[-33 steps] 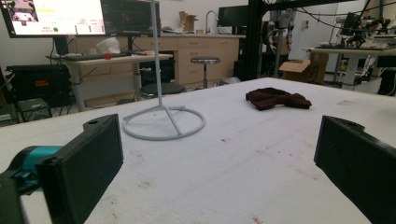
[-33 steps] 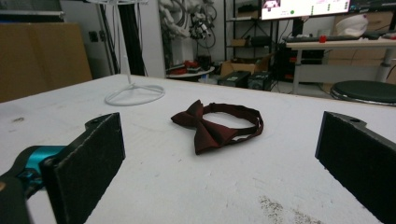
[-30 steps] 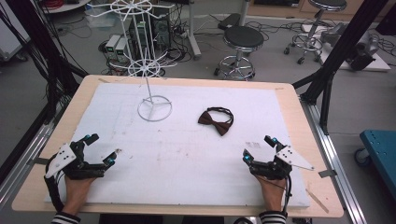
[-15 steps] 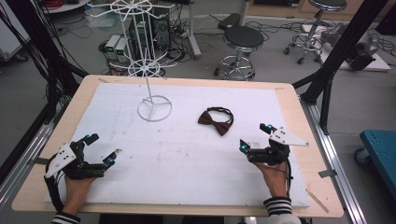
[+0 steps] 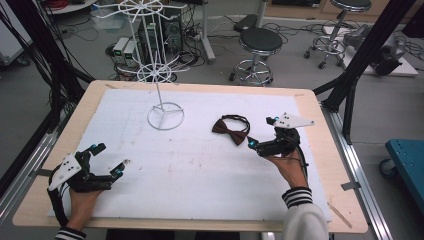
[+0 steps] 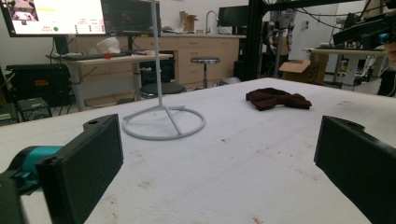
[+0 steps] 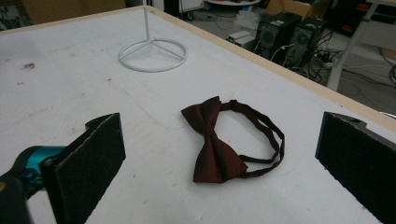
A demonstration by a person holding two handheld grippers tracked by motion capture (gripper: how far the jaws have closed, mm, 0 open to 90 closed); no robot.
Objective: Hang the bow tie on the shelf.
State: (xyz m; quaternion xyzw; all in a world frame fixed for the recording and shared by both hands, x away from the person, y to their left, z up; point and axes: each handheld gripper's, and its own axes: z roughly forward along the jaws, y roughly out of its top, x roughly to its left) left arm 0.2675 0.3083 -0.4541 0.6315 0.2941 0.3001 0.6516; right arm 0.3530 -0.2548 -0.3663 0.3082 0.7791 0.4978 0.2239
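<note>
Near the right edge of the white-covered table (image 5: 200, 190), a dark red bow tie (image 5: 230, 130) is seen lying flat, its black strap looped toward the far edge. The right gripper (image 5: 262, 133) is held just beside the tie on its right, apparently slightly above the surface, though the height is hard to judge from above; its jaws are spread wide and nothing is held between them, the tie being framed between them in the right gripper view (image 7: 219, 149). By the near left corner the left gripper (image 5: 107, 161) is held low, jaws likewise spread and empty. A white wire stand (image 5: 165, 116) is set toward the far edge, its ring base resting on the cover.
</note>
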